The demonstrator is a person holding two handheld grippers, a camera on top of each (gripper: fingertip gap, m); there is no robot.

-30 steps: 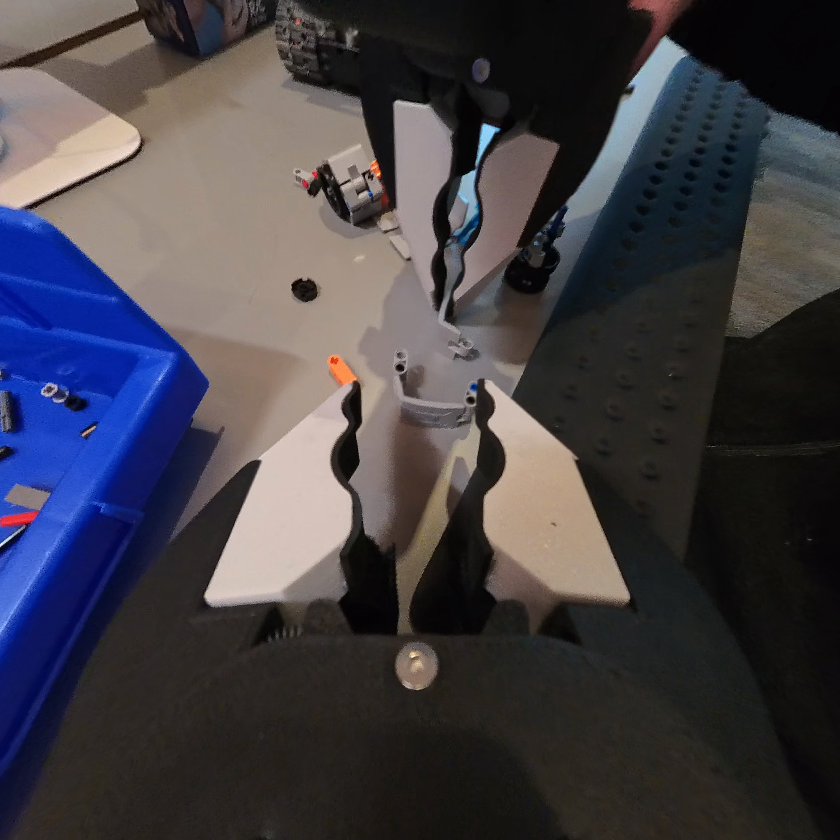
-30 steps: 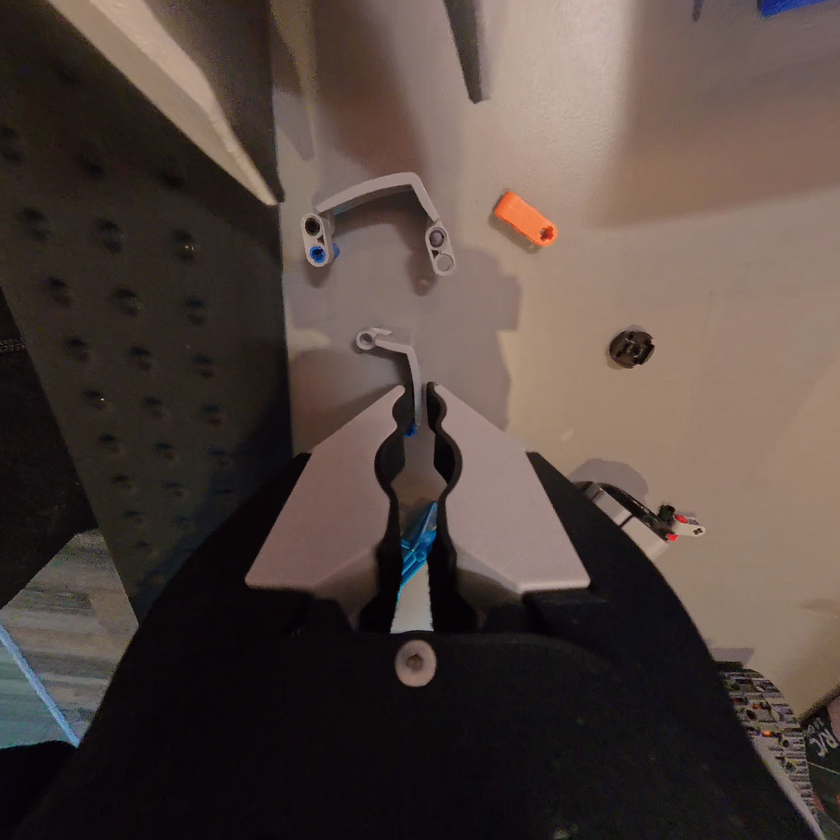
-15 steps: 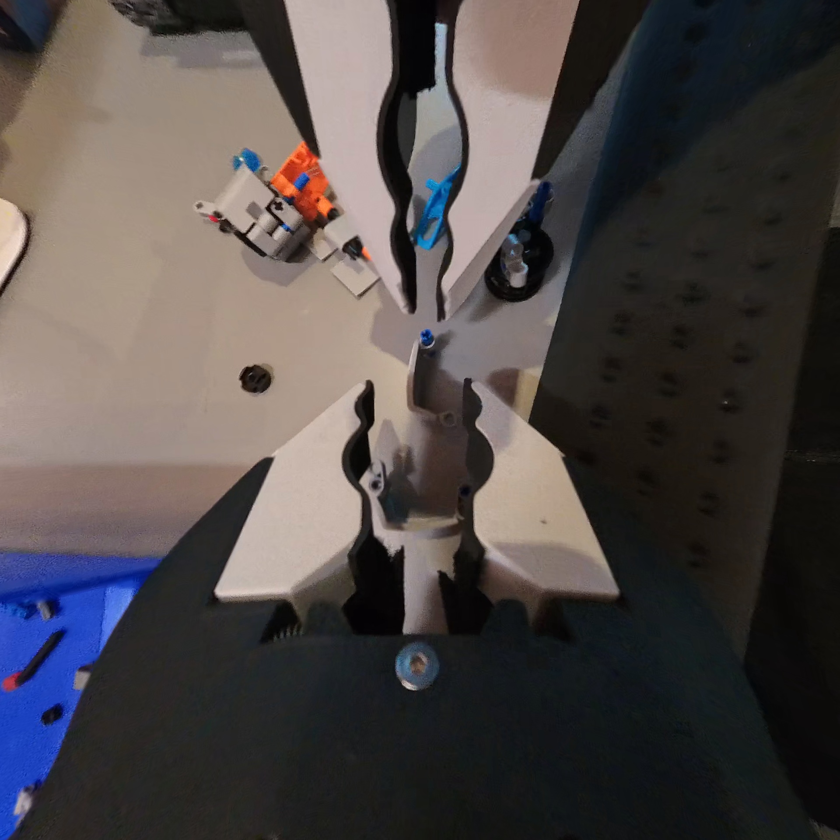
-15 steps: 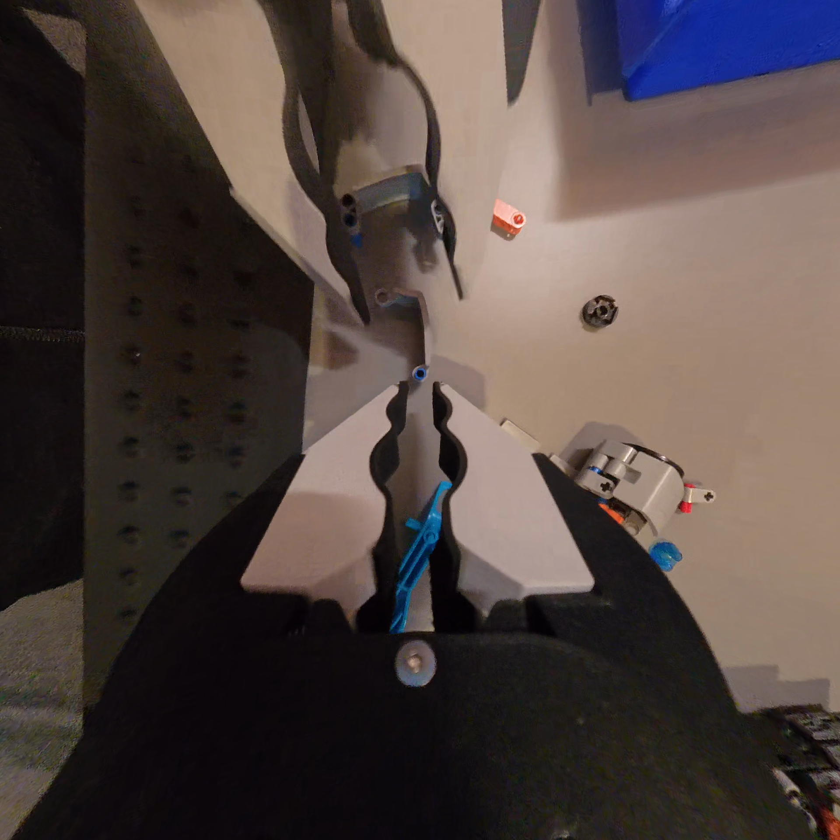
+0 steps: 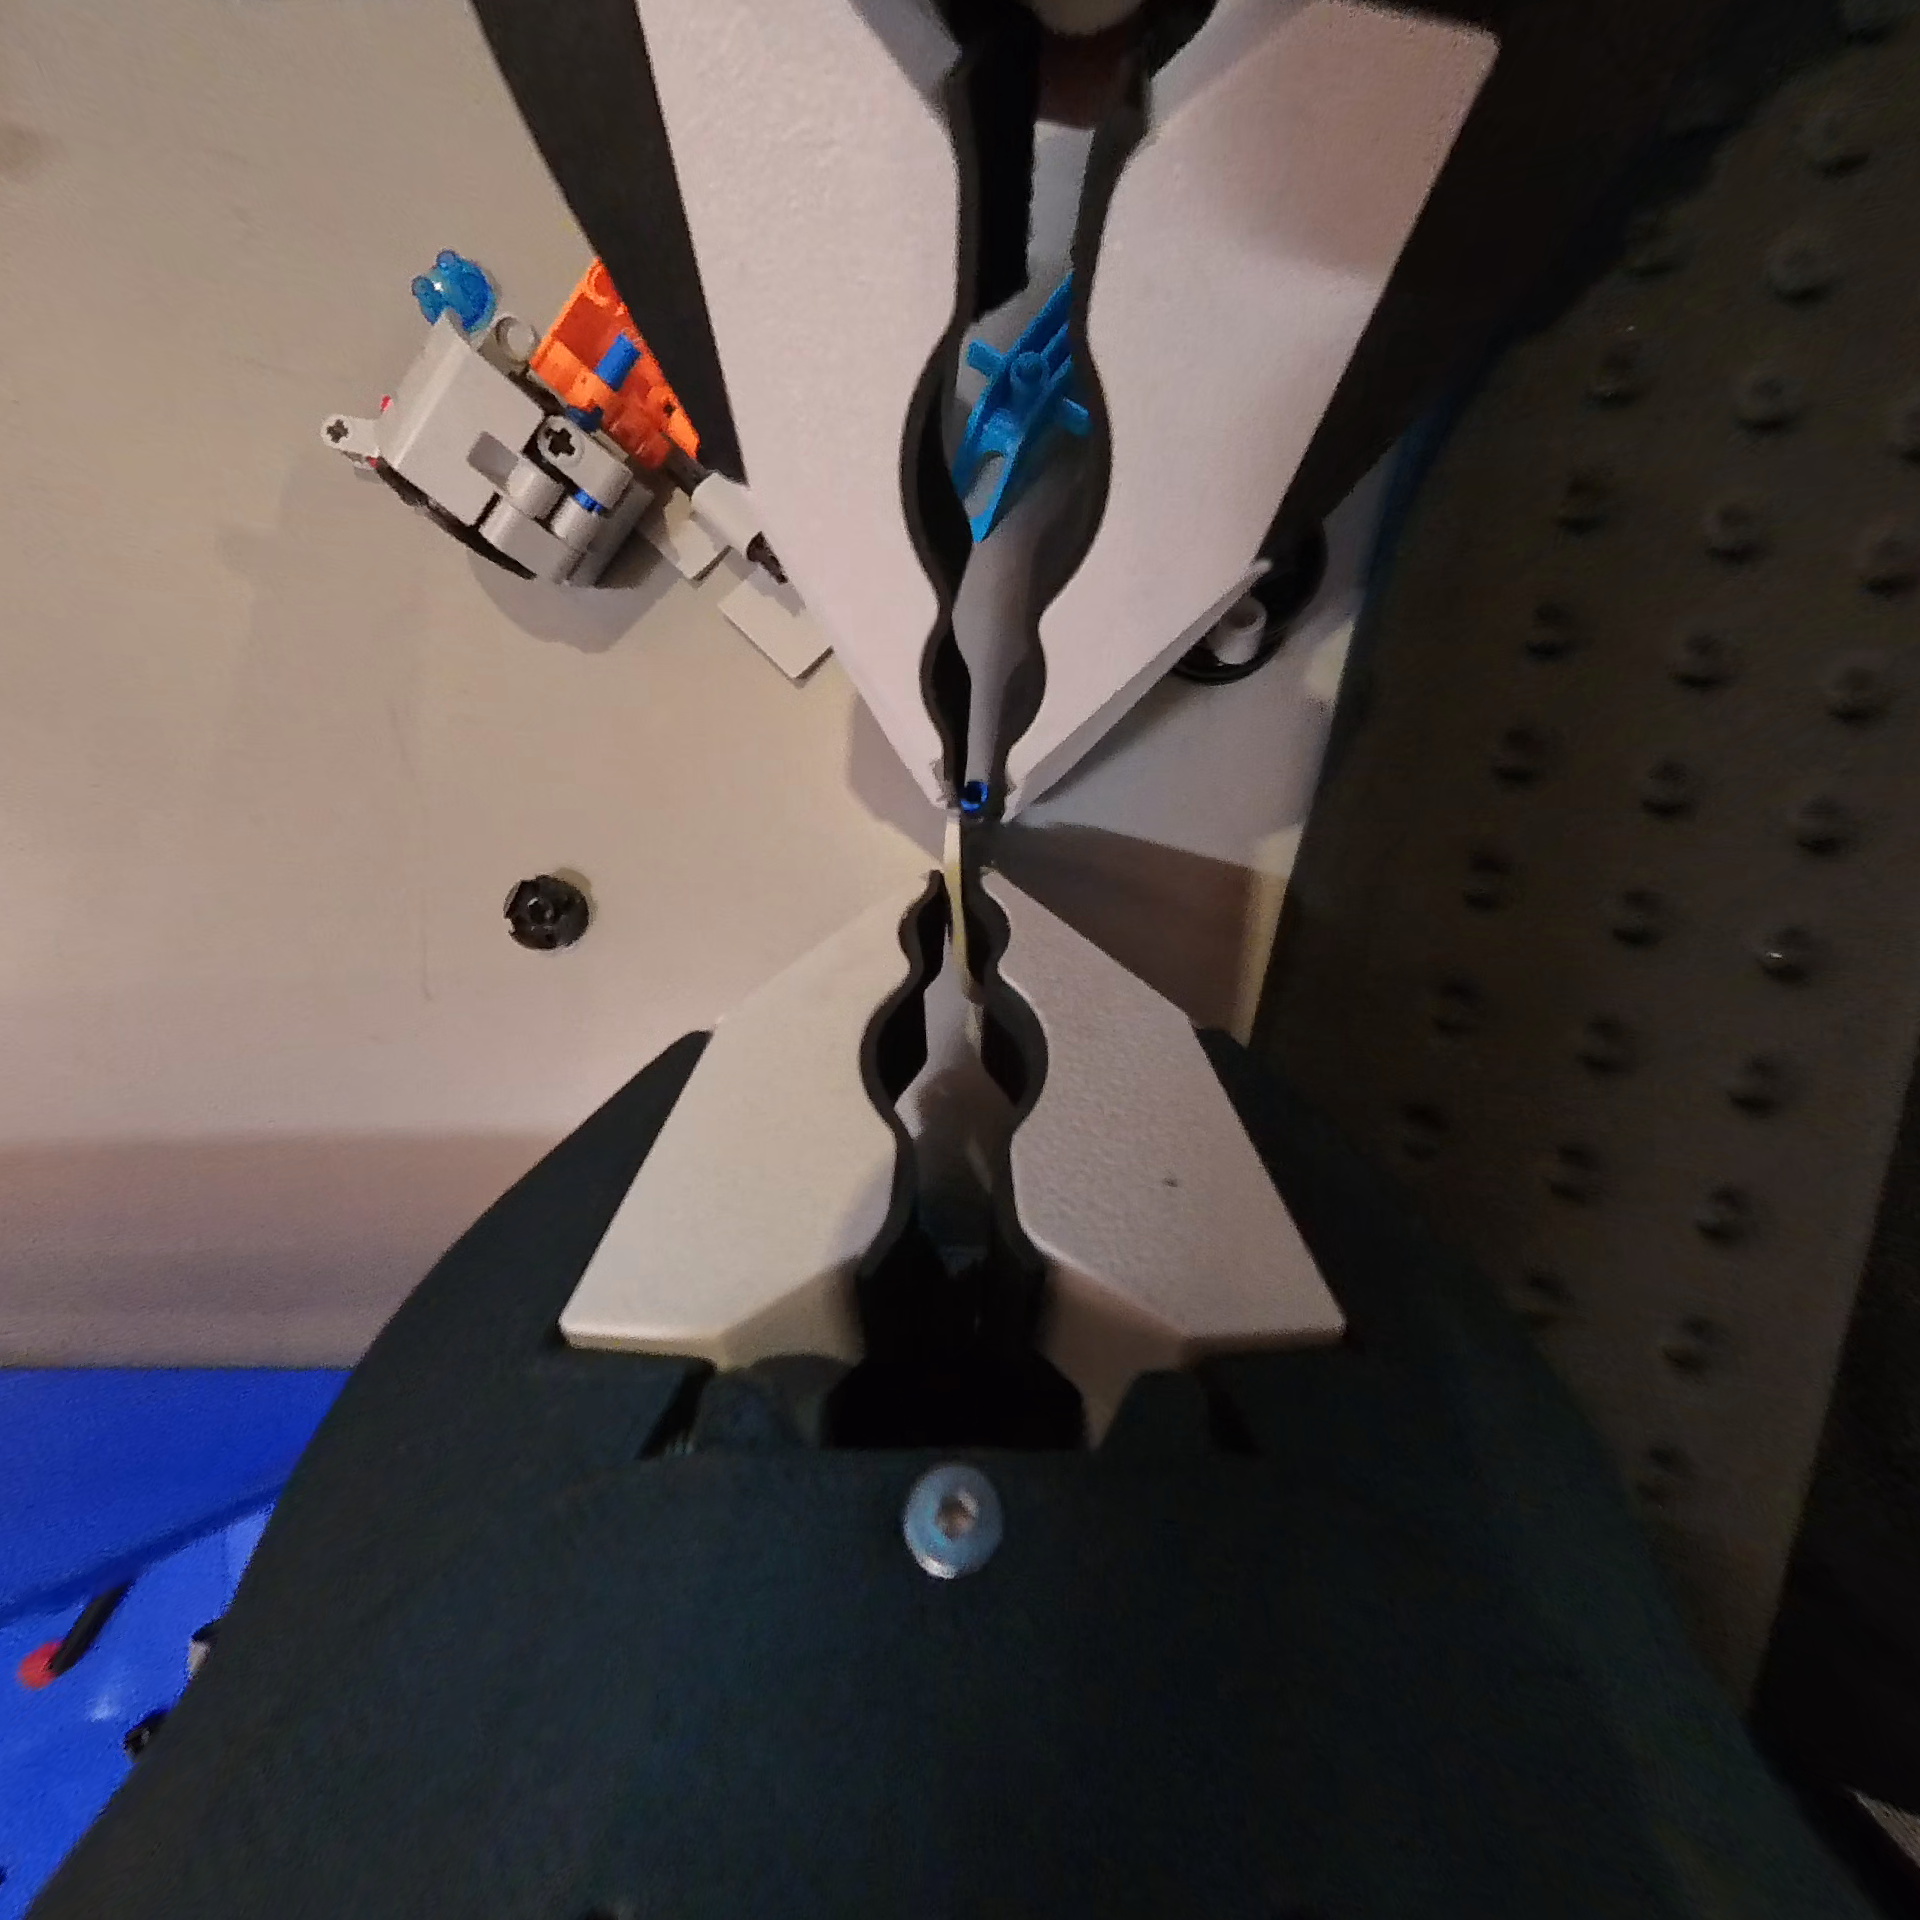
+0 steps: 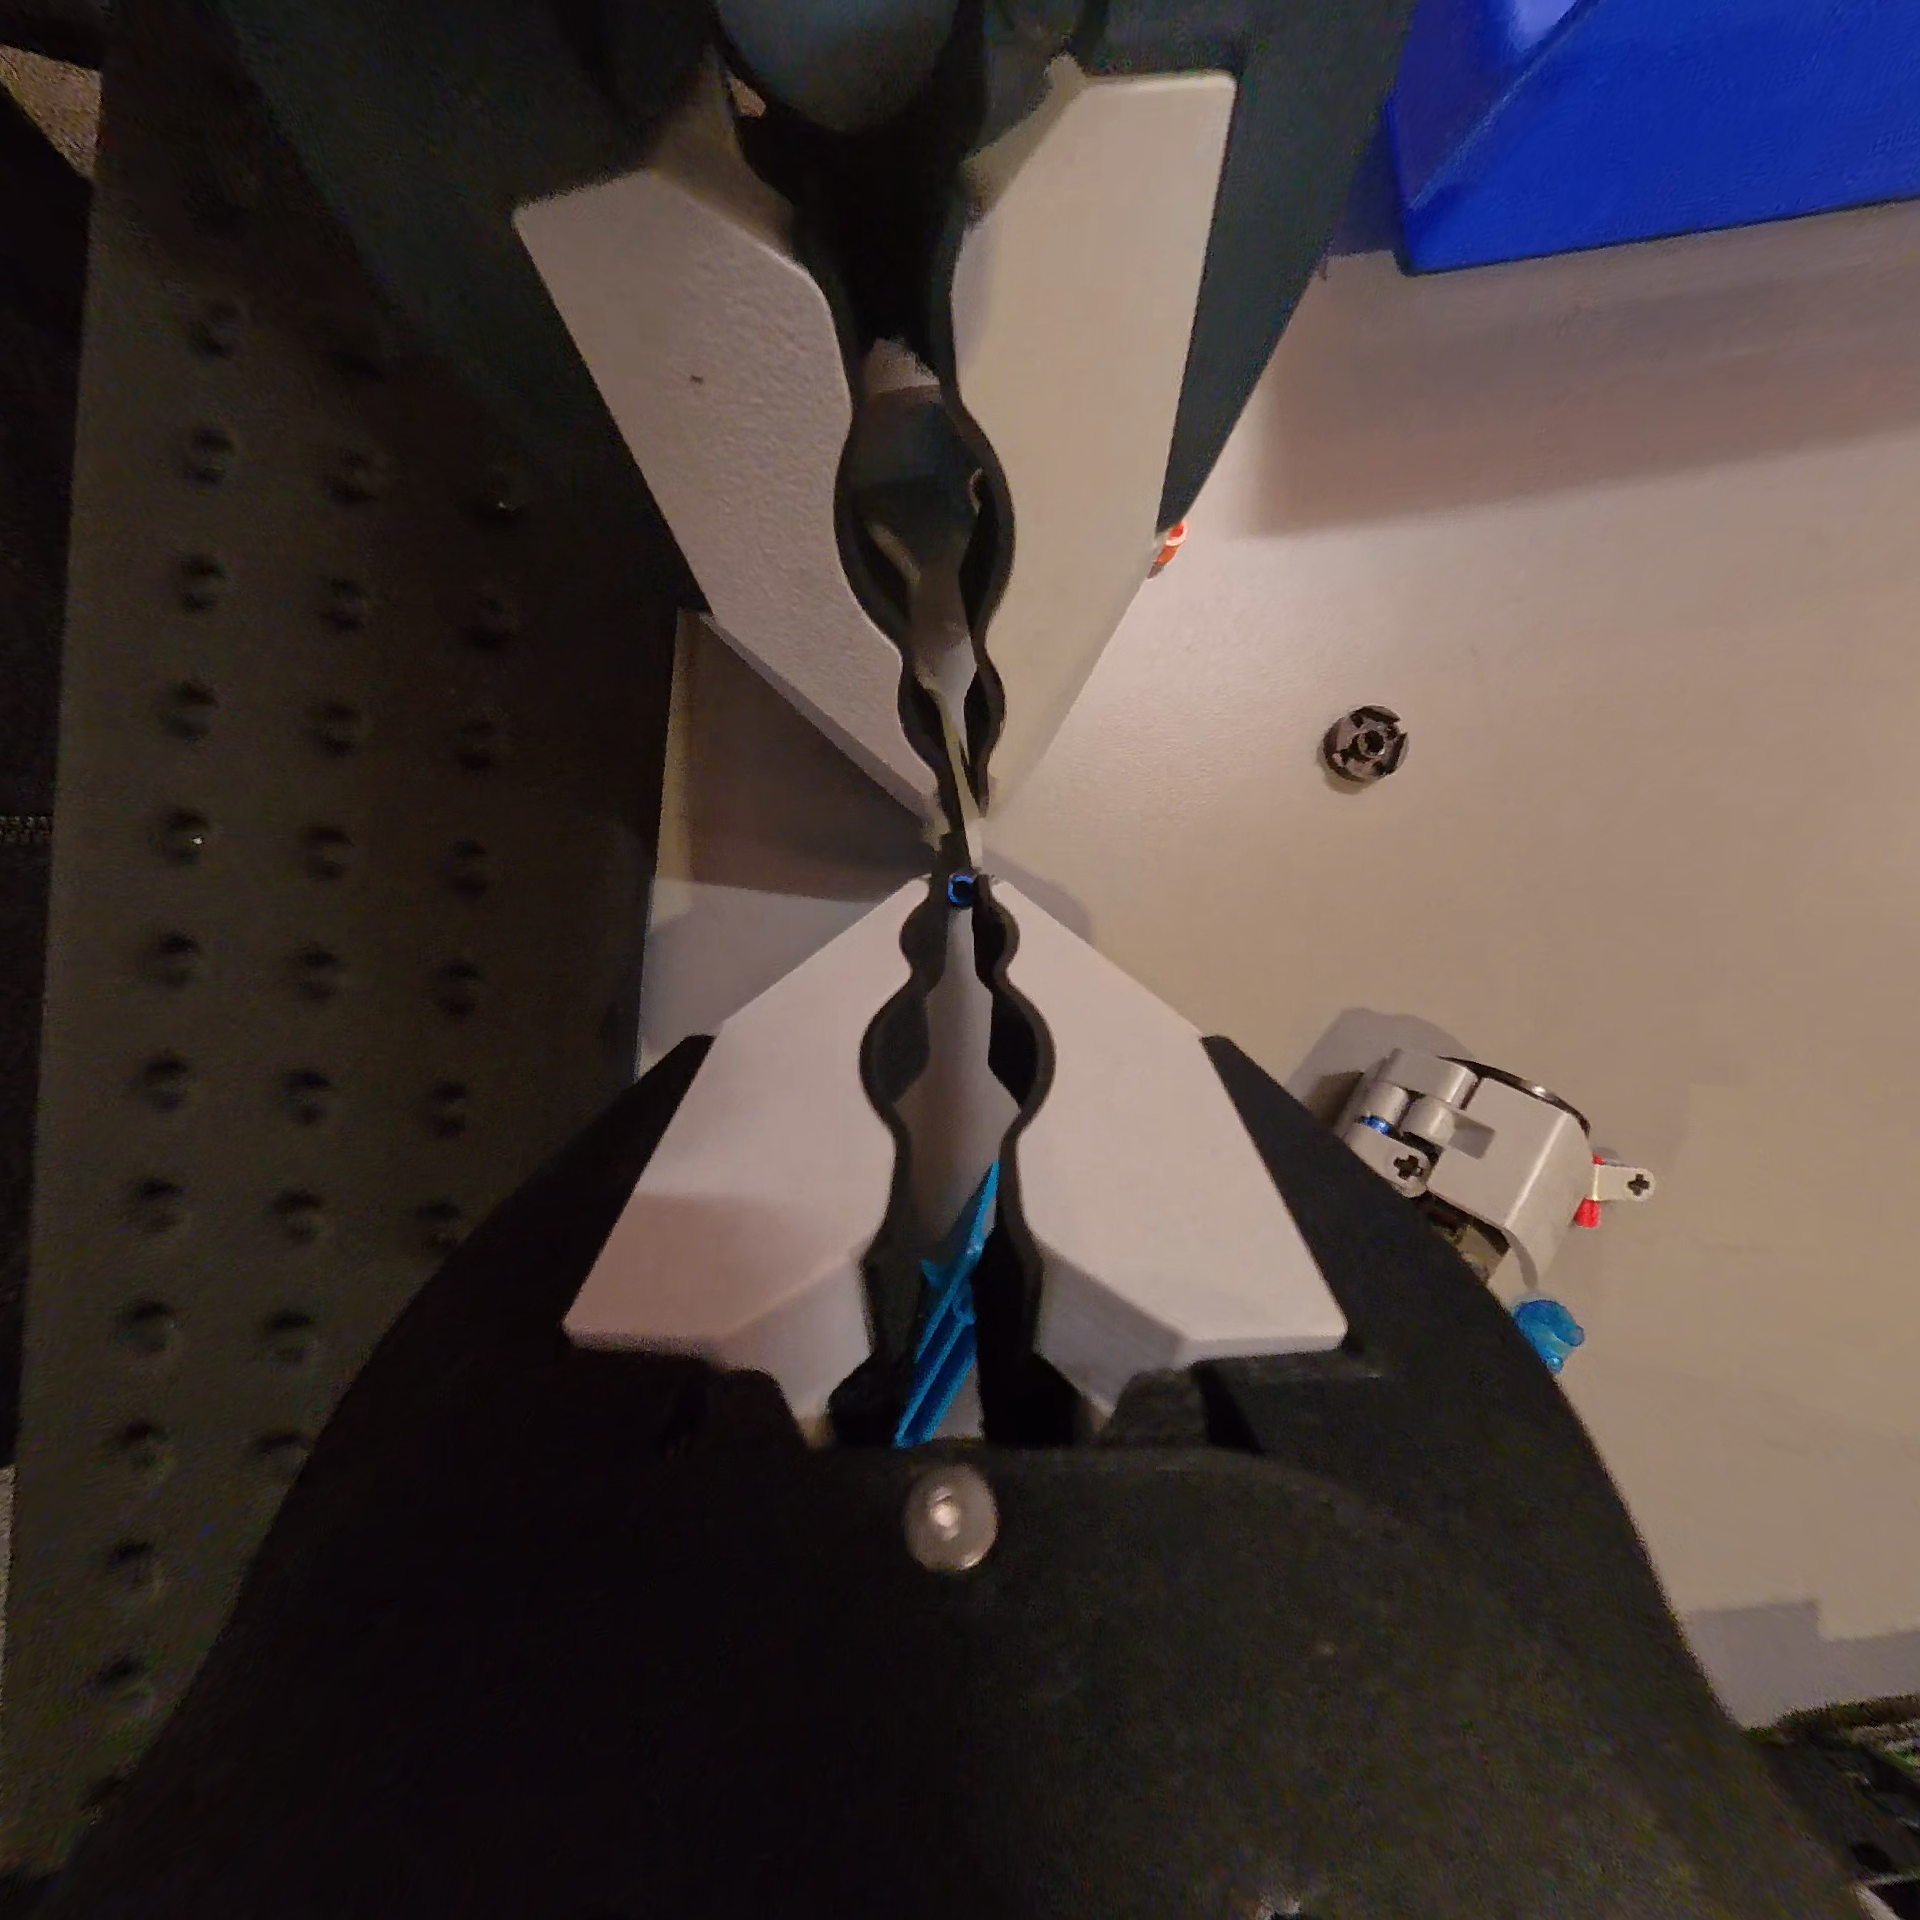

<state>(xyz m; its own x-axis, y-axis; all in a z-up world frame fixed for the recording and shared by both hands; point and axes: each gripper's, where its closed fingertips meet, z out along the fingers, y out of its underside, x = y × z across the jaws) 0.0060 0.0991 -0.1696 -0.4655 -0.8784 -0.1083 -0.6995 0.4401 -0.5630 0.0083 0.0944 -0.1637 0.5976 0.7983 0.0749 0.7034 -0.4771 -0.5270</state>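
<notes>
My left gripper [image 5: 961, 894] is shut on a thin grey curved piece [image 5: 958, 940], seen edge-on between its tips. My right gripper [image 5: 971, 798] faces it tip to tip, almost touching. In the right wrist view my right gripper [image 6: 961, 902] is shut on a small blue pin [image 6: 961, 890] at its very tips. A bright blue plastic part [image 6: 951, 1335] sits wedged deep between the right fingers; it also shows in the left wrist view [image 5: 1013, 405]. The left gripper [image 6: 961, 805] holds the grey piece [image 6: 951, 696] opposite. Both hover above the grey table [image 5: 260, 779].
A grey and orange brick assembly [image 5: 520, 457] lies on the table, with a clear blue stud [image 5: 452, 291] beside it. A black round piece [image 5: 548, 911] lies nearer. A blue bin [image 5: 125, 1507] is at lower left. A dark perforated panel [image 5: 1662, 831] runs along the right. Only a small space, under 4 cm, lies between the two pairs of fingers. From either gripper's tips it is about 15 centimetres to the clear blue stud [image 5: 452, 291].
My left gripper has closed on the grey curved piece and lifted it. My right gripper has closed on the blue pin. The two grippers have come together tip to tip.
</notes>
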